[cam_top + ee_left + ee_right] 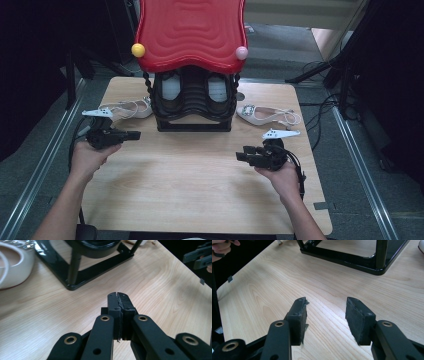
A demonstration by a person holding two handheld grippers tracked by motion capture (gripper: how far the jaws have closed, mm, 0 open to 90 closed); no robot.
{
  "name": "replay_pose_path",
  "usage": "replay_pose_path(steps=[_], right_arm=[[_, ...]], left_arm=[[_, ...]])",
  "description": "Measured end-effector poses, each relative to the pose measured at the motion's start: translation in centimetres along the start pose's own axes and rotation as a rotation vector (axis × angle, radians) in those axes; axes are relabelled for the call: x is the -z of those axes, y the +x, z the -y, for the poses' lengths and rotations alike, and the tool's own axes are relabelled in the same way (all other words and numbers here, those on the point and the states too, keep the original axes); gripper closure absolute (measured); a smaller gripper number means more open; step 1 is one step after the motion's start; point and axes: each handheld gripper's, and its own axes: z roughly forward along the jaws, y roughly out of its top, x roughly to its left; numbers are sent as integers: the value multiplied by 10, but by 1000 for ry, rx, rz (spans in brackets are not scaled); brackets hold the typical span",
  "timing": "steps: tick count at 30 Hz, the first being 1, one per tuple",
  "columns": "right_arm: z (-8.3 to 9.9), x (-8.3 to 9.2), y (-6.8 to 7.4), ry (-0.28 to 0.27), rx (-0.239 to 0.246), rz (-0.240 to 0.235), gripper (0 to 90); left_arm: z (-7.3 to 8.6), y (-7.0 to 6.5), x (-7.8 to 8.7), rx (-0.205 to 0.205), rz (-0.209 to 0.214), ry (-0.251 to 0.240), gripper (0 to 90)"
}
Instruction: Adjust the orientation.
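My left tool is closed on nothing, hovering by the tabletop's left edge, just in front of the left white shoe. My right tool stands open and empty over bare wood, near the right white shoe. Between them the tabletop offers wide room. The black rack under a red top holds two shoes.

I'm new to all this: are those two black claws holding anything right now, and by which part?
Nothing is held. The left gripper is shut on itself, pads together, and the right gripper stands open with bare table between its jaws. The white shoes lie untouched.
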Motion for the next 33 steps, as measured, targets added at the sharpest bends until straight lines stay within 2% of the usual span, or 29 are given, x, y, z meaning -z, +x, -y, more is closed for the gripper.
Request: replay_pose_path(steps=[3, 11, 14, 16, 22, 26, 31, 33], right_arm=[[-1, 0, -1, -1, -26, -7, 528], [-2, -4, -1, 16, -7, -3, 525], [-2, -6, -1, 25, -3, -7, 522], [-2, -8, -1, 29, -3, -12, 520], [-3, -10, 0, 42, 4, -10, 515], [-3, -10, -1, 39, 1, -7, 507], [-2, -12, -2, 48, -1, -5, 508], [-3, -12, -1, 50, 4, -3, 508]], left_arm=[[3, 7, 4, 14, -15, -7, 900], [12, 25, 18, 60, -46, -33, 900], [14, 31, 22, 65, -78, -39, 900], [13, 37, 24, 72, -80, -35, 900], [12, 58, 29, 110, -121, -50, 900], [4, 67, 38, 118, -148, -62, 900], [-3, 91, 46, 143, -190, -59, 900], [-3, 99, 48, 154, -194, -67, 900]])
